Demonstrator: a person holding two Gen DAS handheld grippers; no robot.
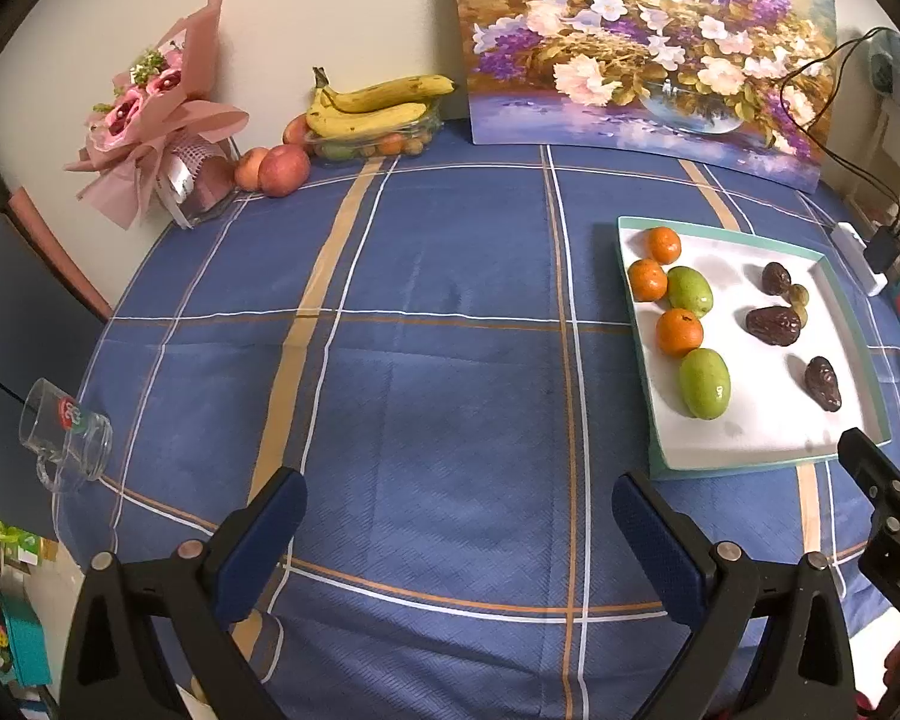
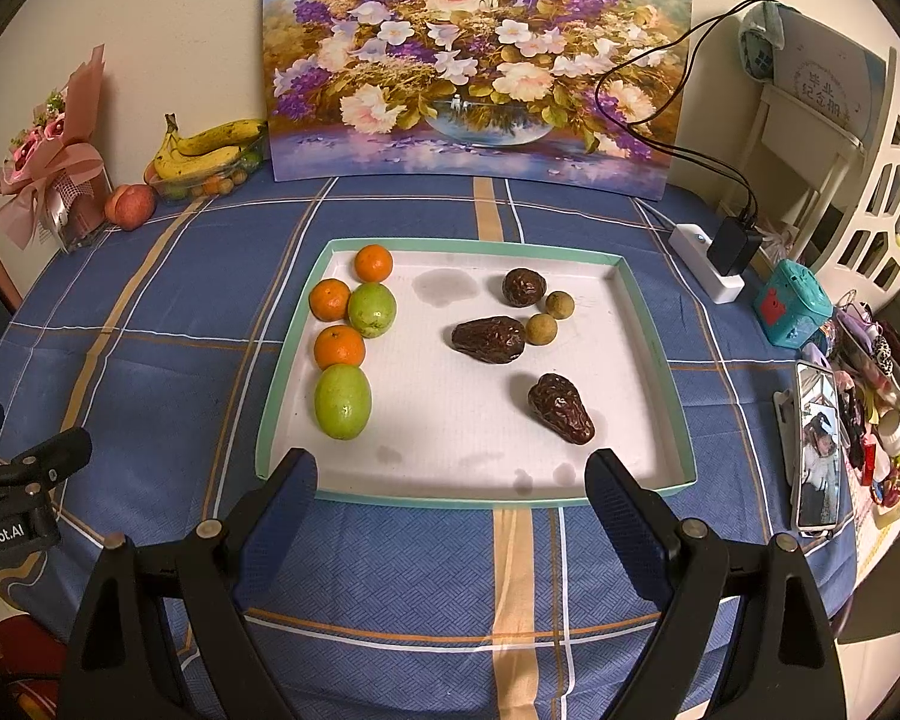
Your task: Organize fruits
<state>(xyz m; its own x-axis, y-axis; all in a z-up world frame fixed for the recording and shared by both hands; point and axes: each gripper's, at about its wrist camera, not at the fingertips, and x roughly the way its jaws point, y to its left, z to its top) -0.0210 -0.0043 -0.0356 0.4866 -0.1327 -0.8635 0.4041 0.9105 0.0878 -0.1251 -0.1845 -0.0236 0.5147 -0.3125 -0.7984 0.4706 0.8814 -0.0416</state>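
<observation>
Right wrist view: my right gripper (image 2: 450,480) gaped empty before the shallow white teal-rimmed tray (image 2: 660,354).
My left gripper (image 1: 459,504) likewise stood wide, holding nothing, over the blue plaid tablecloth (image 1: 438,360).

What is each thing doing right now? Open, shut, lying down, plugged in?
Left tool: open, holding nothing.
Right tool: open, holding nothing.
Glass mug: tipped on its side.
Phone: screen lit.
Charger: plugged into the power strip.
Tray: holding sorted fruit.
</observation>
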